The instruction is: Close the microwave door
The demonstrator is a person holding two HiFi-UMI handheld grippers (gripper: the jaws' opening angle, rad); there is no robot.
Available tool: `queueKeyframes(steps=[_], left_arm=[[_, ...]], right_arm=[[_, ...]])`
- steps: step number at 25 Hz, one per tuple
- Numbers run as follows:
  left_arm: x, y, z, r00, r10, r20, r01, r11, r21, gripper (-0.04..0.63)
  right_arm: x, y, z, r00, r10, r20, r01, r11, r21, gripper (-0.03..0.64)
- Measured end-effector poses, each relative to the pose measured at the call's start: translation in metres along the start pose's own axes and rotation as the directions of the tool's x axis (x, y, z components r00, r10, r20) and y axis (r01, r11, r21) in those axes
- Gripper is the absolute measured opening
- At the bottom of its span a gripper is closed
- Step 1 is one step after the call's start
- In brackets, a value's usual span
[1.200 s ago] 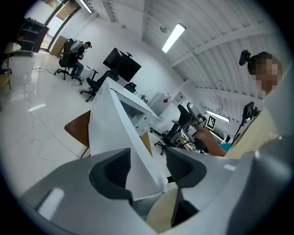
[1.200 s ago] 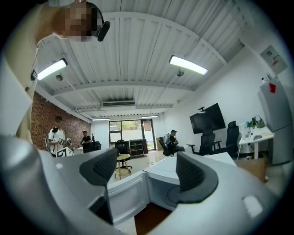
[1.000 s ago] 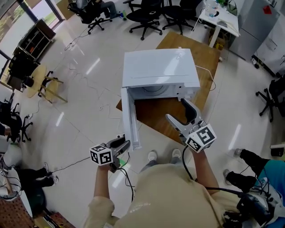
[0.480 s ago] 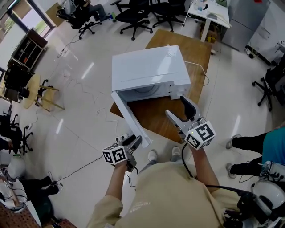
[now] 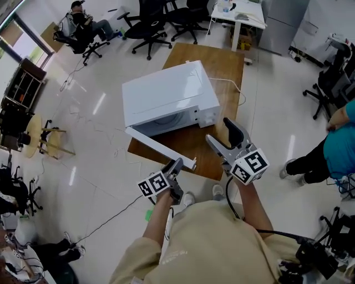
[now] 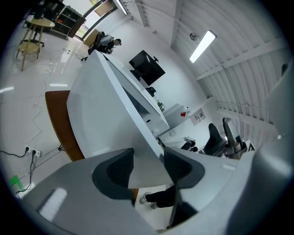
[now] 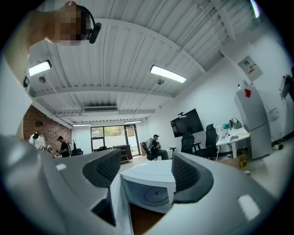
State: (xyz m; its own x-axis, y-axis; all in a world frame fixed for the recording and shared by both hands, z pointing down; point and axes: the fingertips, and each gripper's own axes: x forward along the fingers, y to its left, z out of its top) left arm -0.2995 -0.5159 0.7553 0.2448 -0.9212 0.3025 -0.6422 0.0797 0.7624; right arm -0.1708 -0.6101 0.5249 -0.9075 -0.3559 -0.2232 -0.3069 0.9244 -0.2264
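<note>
A white microwave (image 5: 166, 94) stands on a wooden table (image 5: 222, 66). Its door (image 5: 158, 147) hangs partly open, slanting out from the hinge on the left side. My left gripper (image 5: 176, 165) is at the door's free end, jaws opening. The door's outer face (image 6: 105, 119) fills the left gripper view, and its edge runs into the gap between the left gripper (image 6: 148, 167) jaws; the pads do not press on it. My right gripper (image 5: 219, 133) hovers in front of the microwave's right side, jaws closing but apart, nothing between them. The right gripper (image 7: 140, 172) looks into the microwave (image 7: 151, 183) cavity.
Office chairs (image 5: 150, 22) and a white desk (image 5: 238, 14) stand behind the table. A person in teal (image 5: 338, 144) stands at the right. A cable (image 5: 111, 213) runs across the floor on the left. The microwave's cord (image 5: 227, 83) lies on the table.
The door has swung from wide open to partly open. My left gripper has moved right along with the door's free end. The right gripper has shifted only slightly.
</note>
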Motion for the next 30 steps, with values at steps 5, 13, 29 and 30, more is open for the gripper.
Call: queueKeyframes(steps=[5,13,29,30], left_arm=[[0.034,-0.012,0.005,1.000,0.003,0.015,-0.003,0.999,-0.033,0.206],[0.067,-0.021,0.031,0.997,0.057,0.045,-0.054,0.997,-0.057,0.204],[0.092,0.080,0.033,0.916,0.401,-0.028,-0.397,0.913,0.092,0.003],[0.094,0.076,0.038,0.927,0.376,-0.019,-0.373,0.925,0.075,0.003]], right_arm=[[-0.014,-0.001,0.012,1.000,-0.010,-0.002,0.010,1.000,-0.027,0.333],[-0.031,0.000,0.041,0.998,-0.059,0.012,0.060,0.997,-0.055,0.327],[-0.063,-0.007,0.076,0.989,-0.150,0.012,0.151,0.984,-0.092,0.328],[-0.063,-0.011,0.078,0.987,-0.160,0.008,0.161,0.983,-0.087,0.328]])
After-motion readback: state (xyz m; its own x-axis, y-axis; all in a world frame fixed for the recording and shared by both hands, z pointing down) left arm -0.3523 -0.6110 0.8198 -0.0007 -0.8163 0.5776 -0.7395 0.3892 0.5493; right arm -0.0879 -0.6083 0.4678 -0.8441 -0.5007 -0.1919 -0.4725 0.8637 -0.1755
